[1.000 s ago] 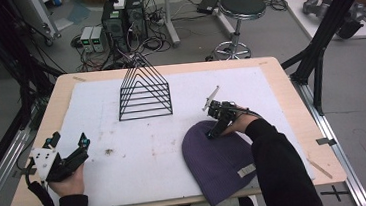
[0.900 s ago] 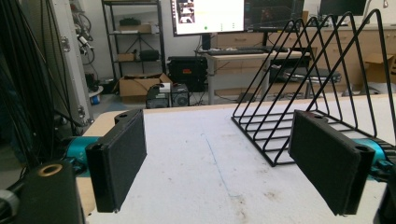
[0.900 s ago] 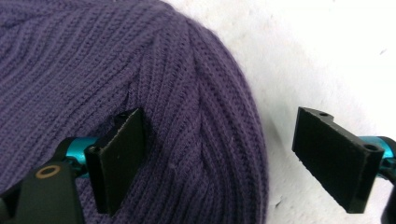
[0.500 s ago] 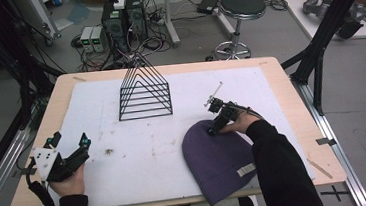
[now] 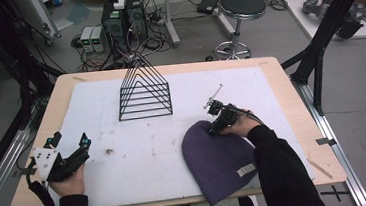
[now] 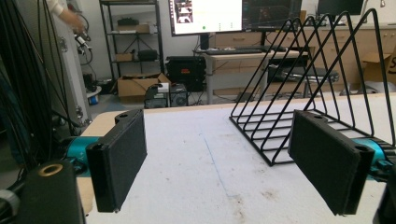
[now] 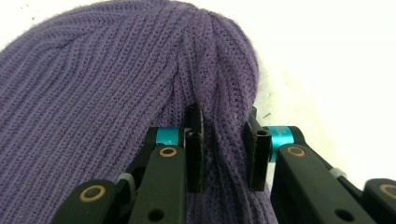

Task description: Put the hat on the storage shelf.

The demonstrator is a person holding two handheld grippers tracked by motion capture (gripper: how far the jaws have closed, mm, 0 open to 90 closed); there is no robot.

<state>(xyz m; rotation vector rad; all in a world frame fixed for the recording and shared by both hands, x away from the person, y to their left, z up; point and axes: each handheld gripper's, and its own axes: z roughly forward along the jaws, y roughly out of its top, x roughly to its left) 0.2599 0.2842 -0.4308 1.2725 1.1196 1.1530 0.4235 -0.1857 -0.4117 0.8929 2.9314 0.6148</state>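
A purple knitted beanie [image 5: 221, 160] lies flat on the white mat [image 5: 140, 152] at the front right, its crown pointing away from the person. My right gripper [image 5: 215, 127] sits at that crown; its jaws have just been closing and now pinch a fold of the beanie [image 7: 140, 70] between the pads [image 7: 195, 144]. At the front left my left gripper [image 5: 69, 143] rests low in the hand, its jaws wide apart with nothing between them. In the left gripper view the left gripper [image 6: 224, 158] looks across bare mat.
A black wire rack [image 5: 144, 94] of triangular dividers stands at the back middle of the mat; the rack [image 6: 308, 93] is ahead and right of my left gripper. The wooden table edge [image 5: 290, 88] runs along the right. A stool [image 5: 241, 7] and computers stand on the floor behind.
My right gripper's jaws have come together on the beanie's crown, gathering a fold of knit. The right hand shifted only slightly. The left hand has stayed put.
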